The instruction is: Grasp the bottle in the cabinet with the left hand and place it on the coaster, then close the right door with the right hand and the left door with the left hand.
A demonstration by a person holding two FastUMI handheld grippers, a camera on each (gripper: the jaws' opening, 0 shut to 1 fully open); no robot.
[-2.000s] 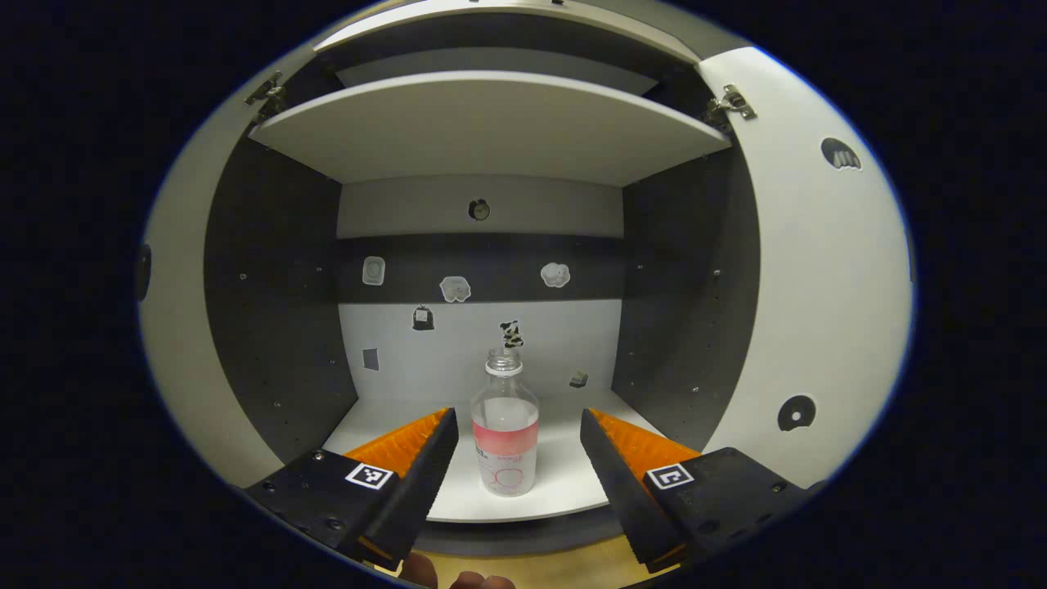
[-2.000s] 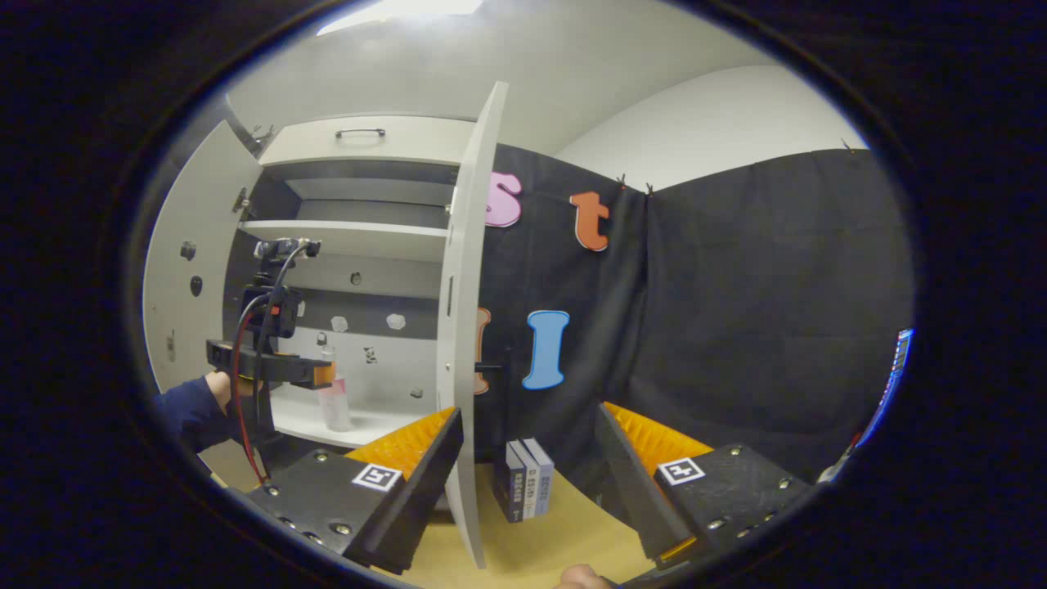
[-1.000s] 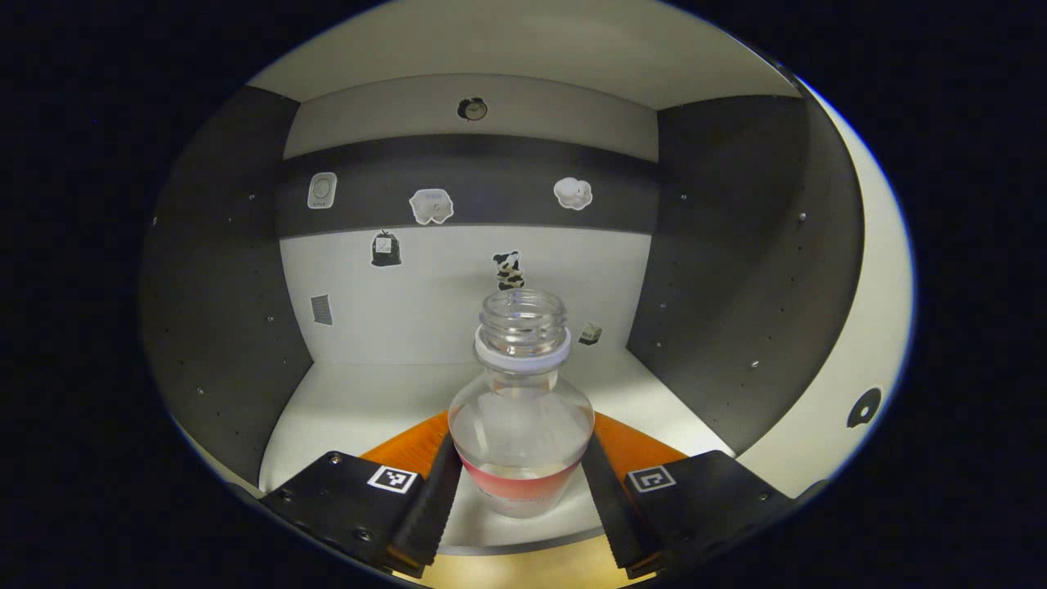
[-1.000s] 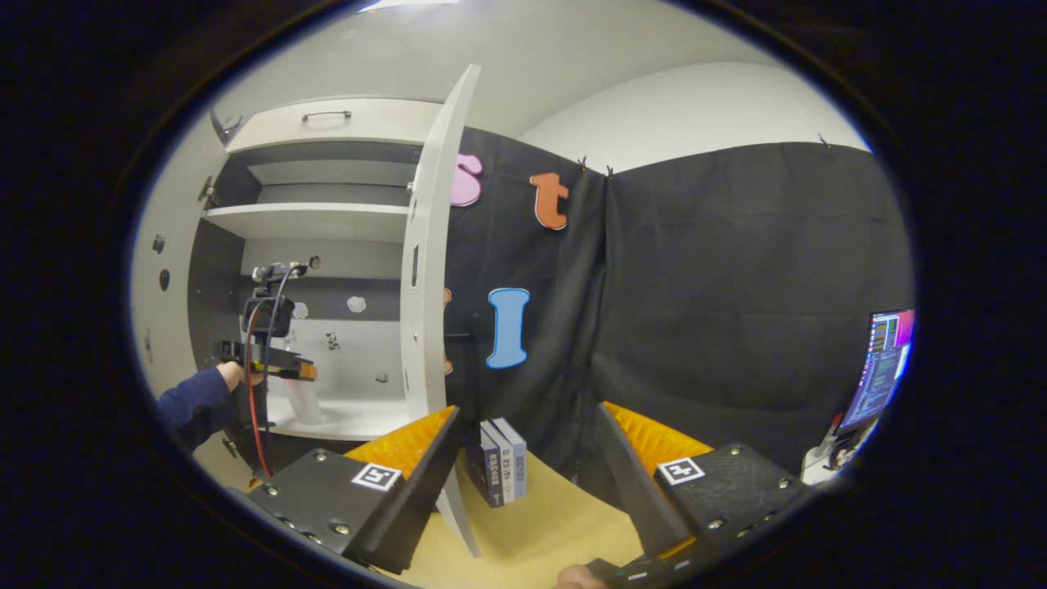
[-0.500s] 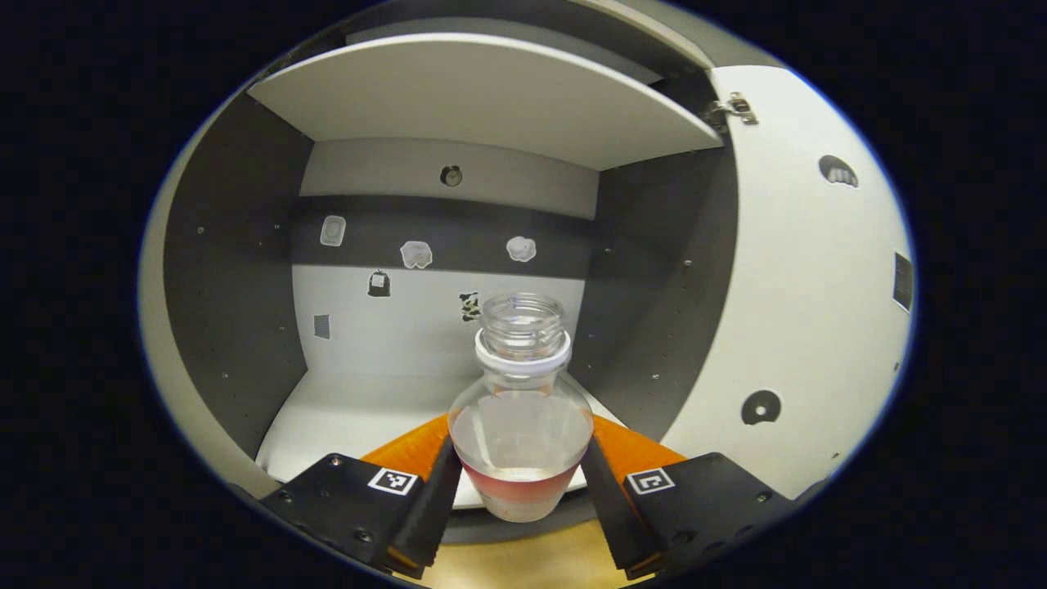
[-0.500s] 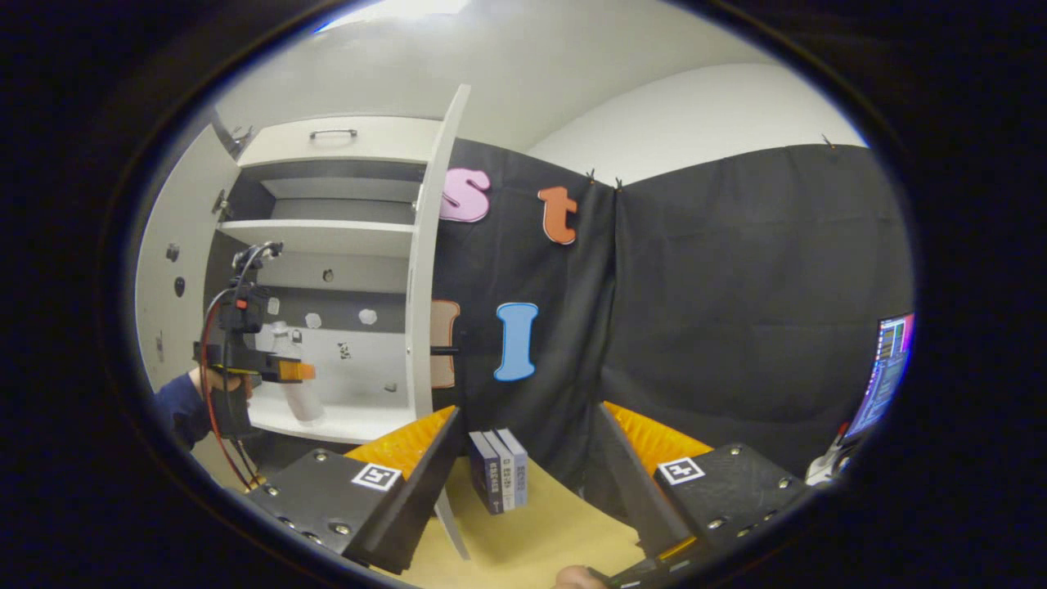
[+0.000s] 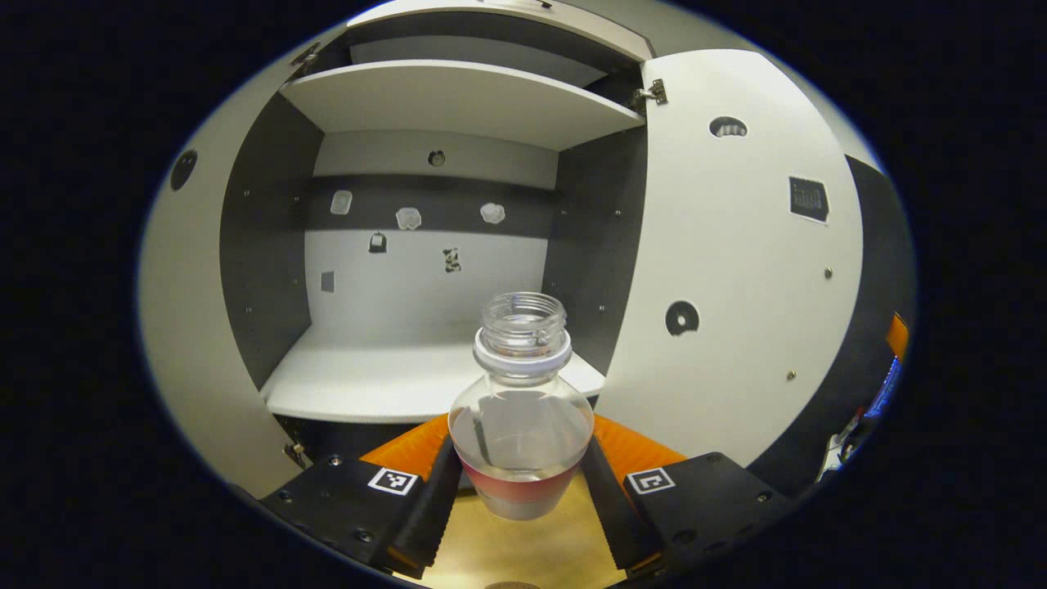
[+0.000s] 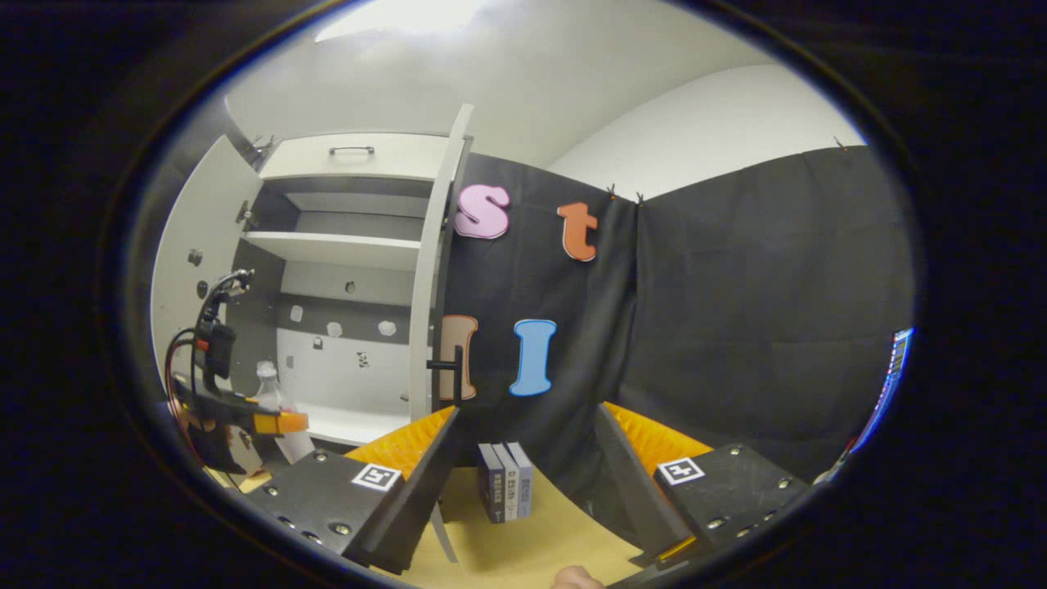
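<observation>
Bottle [image 7: 521, 409] stands upright at lower centre, clamped in my left gripper [image 7: 521, 478]; I can't place the coaster. Right gripper [image 8: 523, 466] gapes empty.

No wording can be read on the bottle [image 7: 521, 425], the books [image 8: 505, 492] or the cabinet stickers [image 7: 408, 218].
</observation>
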